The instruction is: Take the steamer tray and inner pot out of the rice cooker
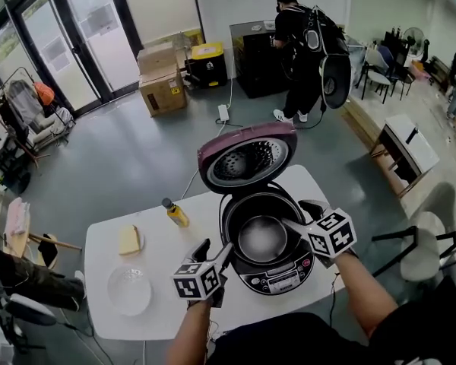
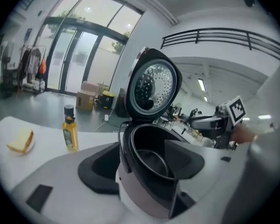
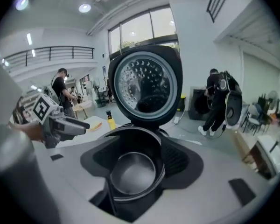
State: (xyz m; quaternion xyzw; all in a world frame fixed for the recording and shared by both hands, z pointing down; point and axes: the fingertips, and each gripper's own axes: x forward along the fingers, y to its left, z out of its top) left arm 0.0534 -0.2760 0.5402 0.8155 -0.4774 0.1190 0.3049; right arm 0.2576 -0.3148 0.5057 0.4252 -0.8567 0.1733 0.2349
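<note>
Looks like the reaching step, with nothing lifted out yet. Inside the open rice cooker [image 1: 277, 278] on the white table [image 1: 159, 318], one metal inner pot [image 1: 262, 238], sitting deep; cannot tell whether a steamer tray lies in it. Flanking the cooker, two tools: left gripper [image 1: 222, 255] and right gripper [image 1: 298, 217], both with jaws half apart, holding nothing. Next, probably: bring the jaws over the rim, close firmly, lift straight up under the one raised lid [image 1: 247, 157]. Also counted: one yellow bottle [image 1: 175, 214], one yellow block [image 1: 129, 239], one clear dish [image 1: 129, 290].
</note>
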